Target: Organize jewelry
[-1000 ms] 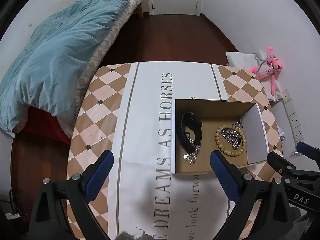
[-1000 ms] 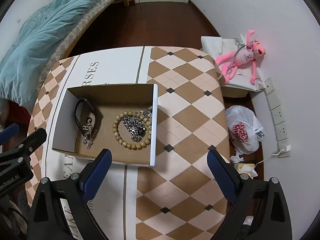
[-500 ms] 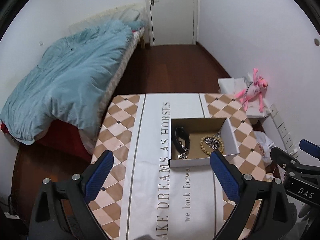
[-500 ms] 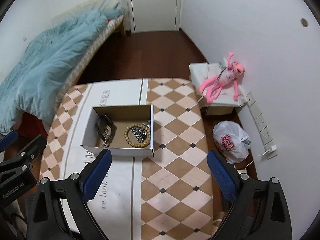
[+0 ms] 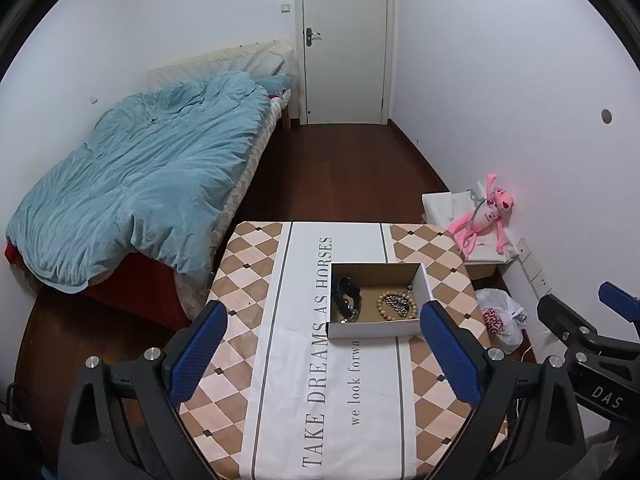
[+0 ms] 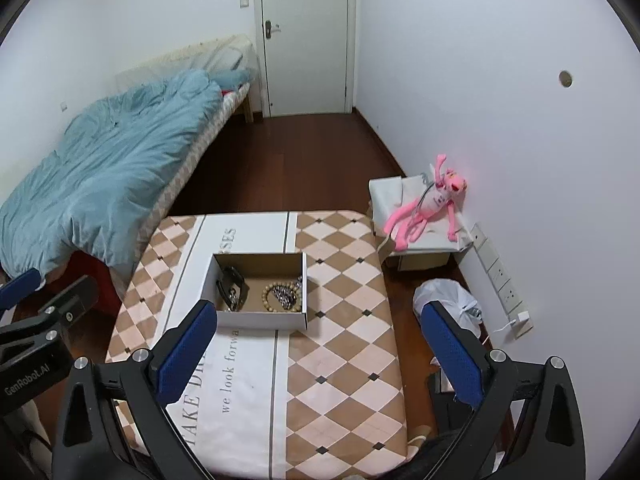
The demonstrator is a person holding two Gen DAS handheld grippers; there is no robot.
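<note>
Both claws spread, empty: left claw [image 5: 322, 354], right claw [image 6: 316, 350], jaws just widened. Chain [image 5: 398, 303], bead bracelet [image 5: 394, 305] in box [image 5: 372, 328], frame centre: light, slippery, limp; pinch bunched links.

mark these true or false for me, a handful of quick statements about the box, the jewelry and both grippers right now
1. The bead bracelet lies inside the box. True.
2. The left gripper is shut on the black band. False: its jaws are open and empty, and the black band lies in the box.
3. The box sits on the table. True.
4. The pink plush toy is in the box with the jewelry. False: the pink plush toy sits off the table by the wall.
5. The right gripper holds the silver chain. False: its jaws are open and empty; the silver chain lies within the bead bracelet.
</note>
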